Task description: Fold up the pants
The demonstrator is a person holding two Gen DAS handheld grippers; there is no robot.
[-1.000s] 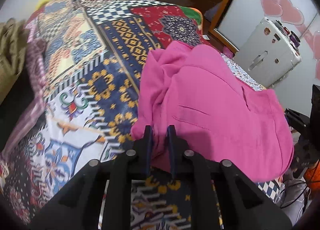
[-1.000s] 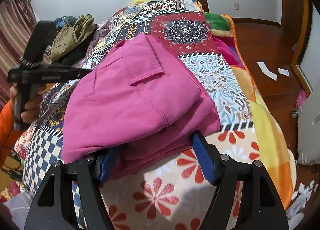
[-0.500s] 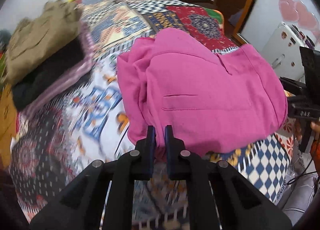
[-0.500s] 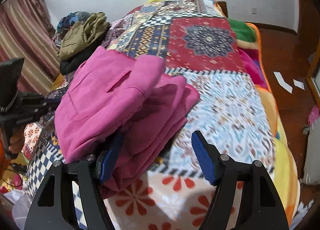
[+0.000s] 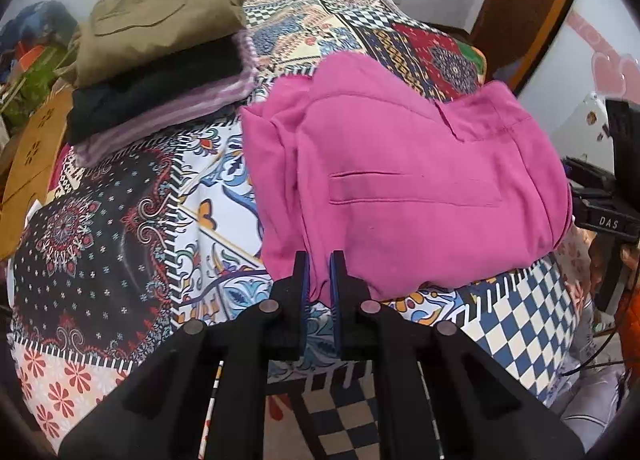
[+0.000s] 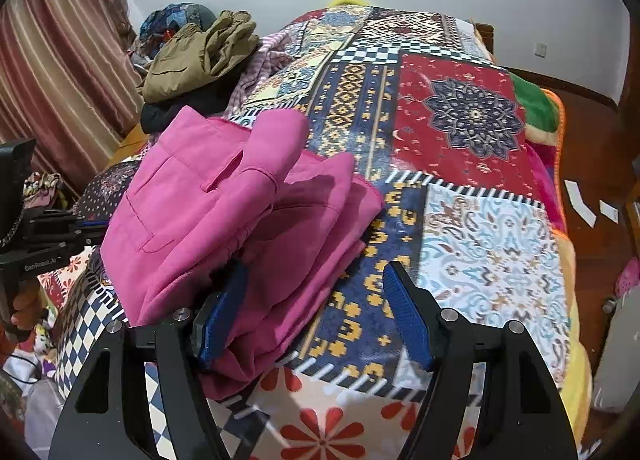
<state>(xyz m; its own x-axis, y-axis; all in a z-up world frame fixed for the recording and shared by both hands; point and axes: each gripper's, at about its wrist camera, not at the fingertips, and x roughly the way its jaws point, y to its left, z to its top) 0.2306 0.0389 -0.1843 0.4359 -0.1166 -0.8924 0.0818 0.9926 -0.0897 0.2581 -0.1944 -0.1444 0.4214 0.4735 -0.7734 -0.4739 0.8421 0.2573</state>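
Left hand-held gripper (image 5: 319,274) has its 2 blue-padded fingers drawn close together, clamped on the near edge of the folded bright pink fabric pants (image 5: 404,184). In this left wrist view the pants lie as a thick folded bundle on the bed's multicoloured patchwork blanket (image 5: 120,244), with a welt pocket slit facing up. Behind them to the left sits a pile of folded clothes (image 5: 160,60): an olive-green garment on top, a black one under it, and a purple striped one at the bottom. At the right edge, part of the black right hand-held gripper (image 5: 608,216) shows just beside the far side of the pants.

Right wrist view: the right hand-held gripper (image 6: 312,314) has its fingers spread wide apart. Its left blue pad (image 6: 220,320) is tucked against the near corner of the pink pants (image 6: 240,212), while the other pad stands clear over the patchwork blanket (image 6: 492,244). The pants lie toward the left side of the bed, in several stacked layers. The clothes pile (image 6: 200,56) rests beyond them, near a striped pink curtain (image 6: 60,72). At the left edge, the left hand-held gripper (image 6: 90,230) reaches the pants' far side.
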